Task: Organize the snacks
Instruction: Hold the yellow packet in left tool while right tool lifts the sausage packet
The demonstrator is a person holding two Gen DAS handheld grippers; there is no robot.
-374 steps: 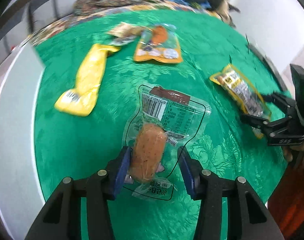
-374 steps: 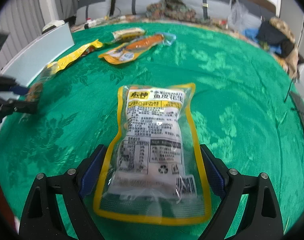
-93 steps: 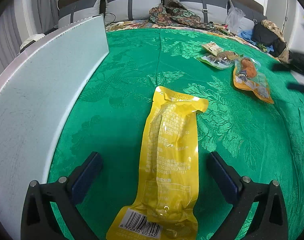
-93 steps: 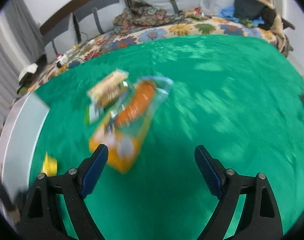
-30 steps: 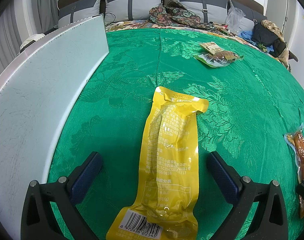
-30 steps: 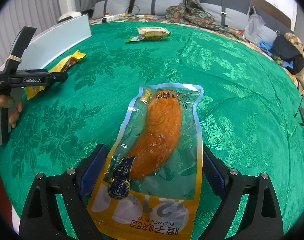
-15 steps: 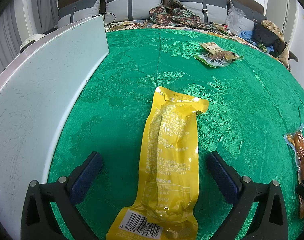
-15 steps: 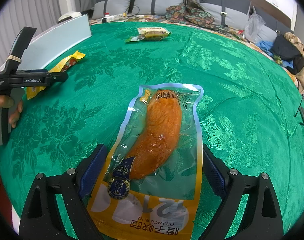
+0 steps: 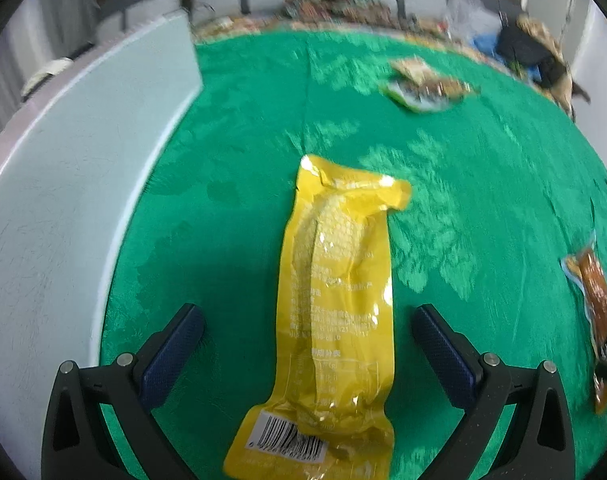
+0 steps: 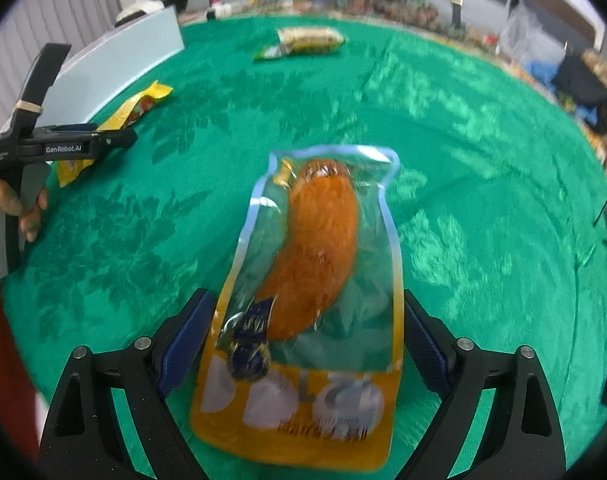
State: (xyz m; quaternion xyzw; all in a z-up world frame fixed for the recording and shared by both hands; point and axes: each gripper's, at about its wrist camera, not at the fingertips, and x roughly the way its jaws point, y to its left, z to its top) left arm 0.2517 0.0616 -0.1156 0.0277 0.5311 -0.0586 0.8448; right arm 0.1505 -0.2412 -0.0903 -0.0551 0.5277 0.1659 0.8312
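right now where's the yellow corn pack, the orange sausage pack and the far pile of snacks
yellow corn pack [image 9: 339, 300]: left wrist view, middle of the pouch
orange sausage pack [image 10: 319, 252]: right wrist view, on the sausage
far pile of snacks [image 10: 309, 40]: right wrist view, top packet

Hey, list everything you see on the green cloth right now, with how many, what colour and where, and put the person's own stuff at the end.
yellow snack pack: one, yellow with a barcode, flat between the left tongs' fingers, untouched
orange snack pack: one, clear with orange base, orange-brown food inside, between the right tongs' fingers
far snack packs: apparently two together, tan and green, far side of the cloth
green cloth: one, patterned green, under everything
grey board: one, pale grey, along the cloth's left edge
left tongs: black with blue pads, open
right tongs: black with blue pads, open
hand: one, holding the left tongs' handle
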